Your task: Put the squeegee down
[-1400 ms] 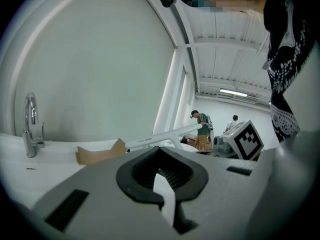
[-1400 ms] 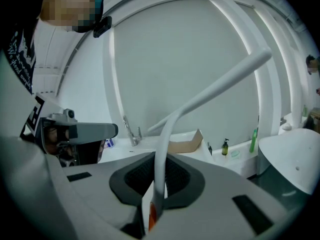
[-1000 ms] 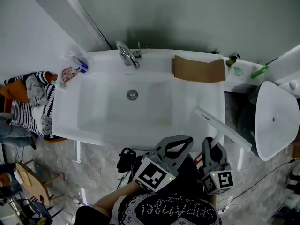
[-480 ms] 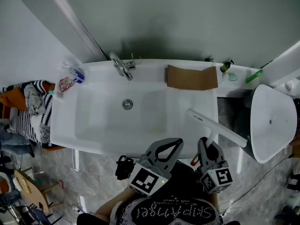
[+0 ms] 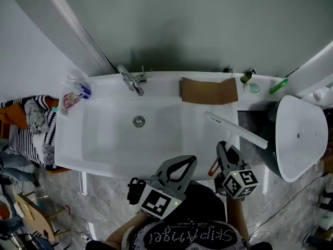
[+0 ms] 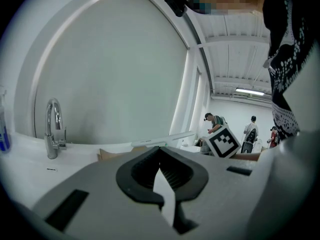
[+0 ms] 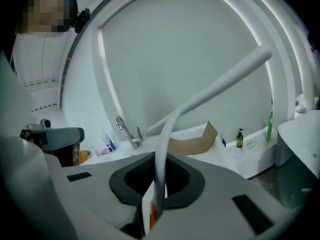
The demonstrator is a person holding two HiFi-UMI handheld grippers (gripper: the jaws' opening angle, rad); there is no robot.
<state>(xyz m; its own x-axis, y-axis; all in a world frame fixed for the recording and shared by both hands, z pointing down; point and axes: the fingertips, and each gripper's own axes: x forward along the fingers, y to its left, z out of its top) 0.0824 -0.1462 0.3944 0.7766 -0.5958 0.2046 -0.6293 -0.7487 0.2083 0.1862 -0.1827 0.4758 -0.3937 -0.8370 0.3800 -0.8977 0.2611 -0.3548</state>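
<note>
The right hand-held gripper [image 5: 225, 151] is closed tight on the handle of the white squeegee [image 5: 238, 132]. Its gripper view shows the thin handle pinched between the two dark pads and rising out of them to the long blade bar. The squeegee is up off the sink [image 5: 104, 139], held over the sink's front right corner. The blade lies slantwise across the right rim, one end over the basin and the other past the sink's right edge. It sits just in front of the folded piece of cardboard [image 5: 208, 91], which lies on the sink's back ledge to the right of the faucet [image 5: 130, 79].

The left hand-held gripper [image 5: 188, 160] hangs at the middle of the sink's front edge, pointing in over the basin. Its jaw tips meet and nothing is between them.

The drain [image 5: 138, 121] sits in the basin floor, a little in front of the faucet. A small dark bottle [image 5: 245, 77] stands just off the sink's back right corner. A few tubes [image 5: 79, 91] lie at the back left corner. A heap of striped cloth [image 5: 31, 123] lies beside the sink's left end.
</note>
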